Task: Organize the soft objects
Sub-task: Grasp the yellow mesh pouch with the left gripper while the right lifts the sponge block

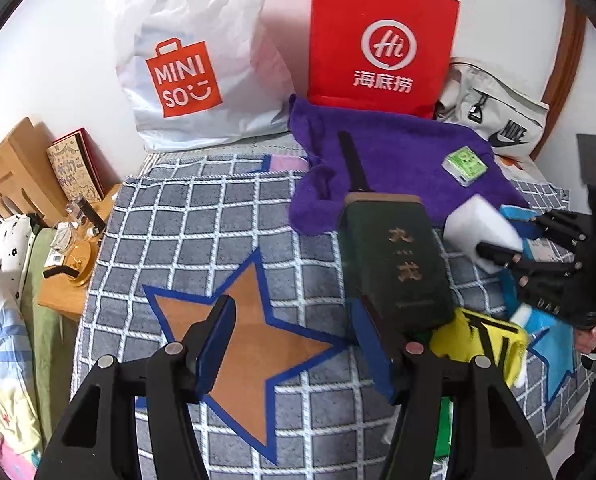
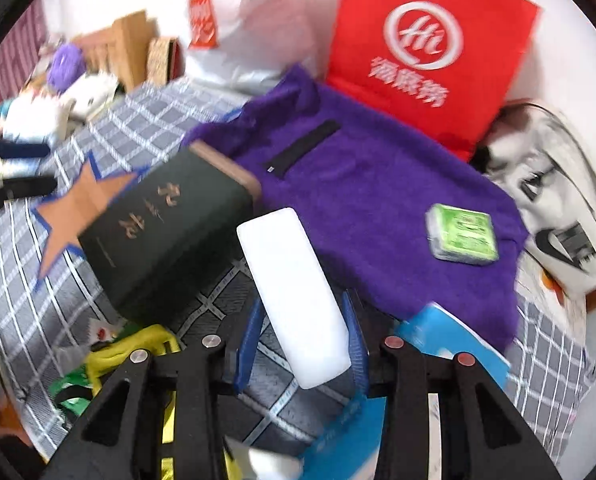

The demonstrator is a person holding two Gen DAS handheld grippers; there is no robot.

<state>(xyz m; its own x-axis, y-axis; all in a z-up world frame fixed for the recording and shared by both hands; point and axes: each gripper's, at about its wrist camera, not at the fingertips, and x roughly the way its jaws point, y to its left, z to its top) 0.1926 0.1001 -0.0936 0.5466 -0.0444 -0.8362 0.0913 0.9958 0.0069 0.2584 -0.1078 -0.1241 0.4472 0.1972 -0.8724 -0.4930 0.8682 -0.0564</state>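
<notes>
A white sponge block (image 2: 298, 292) lies slanted between the blue pads of my right gripper (image 2: 304, 304), and both pads sit against its sides. The left wrist view shows that same sponge (image 1: 478, 228) in the right gripper's black fingers (image 1: 498, 256), beside a dark green book (image 1: 394, 264). My left gripper (image 1: 293, 308) is open over the orange star on the checked blanket (image 1: 177, 216), with nothing between its pads. A purple towel (image 2: 378, 184) lies spread behind, with a small green packet (image 2: 464, 234) on it. A yellow soft item (image 1: 482, 340) lies crumpled beside the book.
A white Miniso bag (image 1: 189, 64) and a red paper bag (image 1: 382, 40) lean on the wall at the back. A grey Nike bag (image 1: 506, 120) sits at the right. A wooden bedside stand (image 1: 69, 280) with small items is at the left. Blue packaging (image 2: 450, 336) lies under the right gripper.
</notes>
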